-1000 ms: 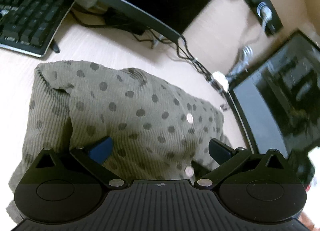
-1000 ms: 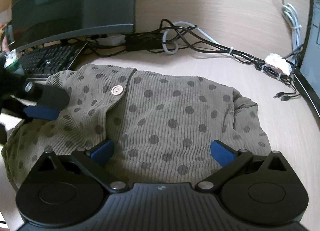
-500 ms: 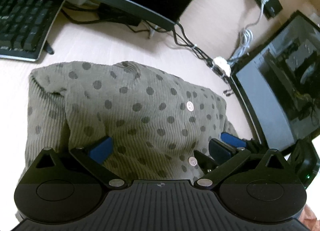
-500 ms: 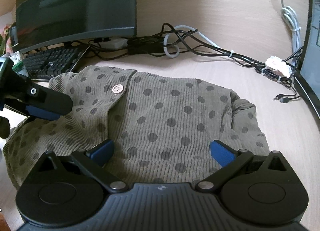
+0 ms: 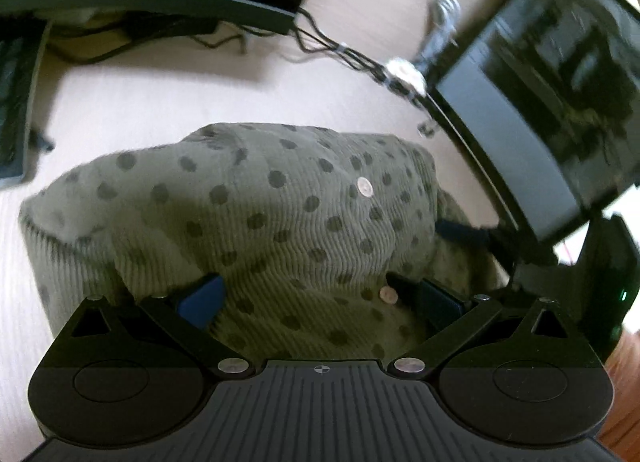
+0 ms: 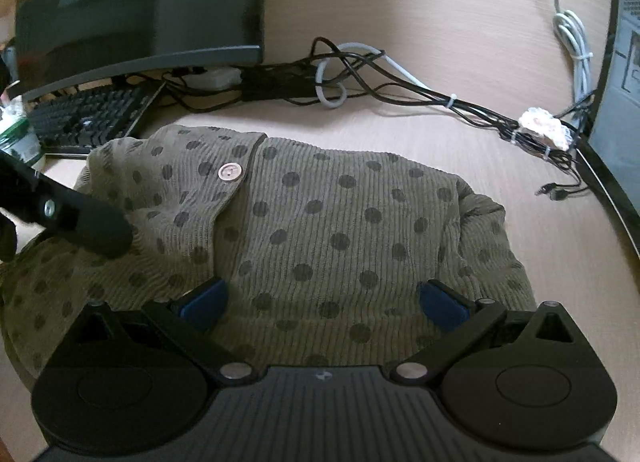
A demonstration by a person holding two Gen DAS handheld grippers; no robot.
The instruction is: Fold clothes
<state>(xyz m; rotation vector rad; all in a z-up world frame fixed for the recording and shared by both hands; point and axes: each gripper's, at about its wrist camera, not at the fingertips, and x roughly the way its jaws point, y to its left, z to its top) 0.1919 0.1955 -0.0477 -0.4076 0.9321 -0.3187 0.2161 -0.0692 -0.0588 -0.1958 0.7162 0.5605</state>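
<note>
An olive corduroy garment with dark polka dots (image 5: 272,214) lies folded in a bundle on the light wooden desk; it also shows in the right wrist view (image 6: 328,230), with a round button (image 6: 230,173) near its flap. My left gripper (image 5: 320,298) is open, low over the garment's near edge. My right gripper (image 6: 324,302) is open, its fingers spread over the garment's near edge. The left gripper's finger (image 6: 92,222) shows at the garment's left side in the right wrist view, and the right gripper's finger (image 5: 464,230) shows at its right side in the left wrist view.
A curved monitor (image 6: 140,6) and a black keyboard (image 6: 88,118) stand behind on the left. A tangle of cables (image 6: 360,78) runs along the back. A second dark screen (image 5: 540,94) stands to the right. A green-labelled container (image 6: 16,138) is at the far left.
Both grippers have drawn back and lifted a little from the garment. The left wrist view has swung to the right and is blurred; the garment lies as before.
</note>
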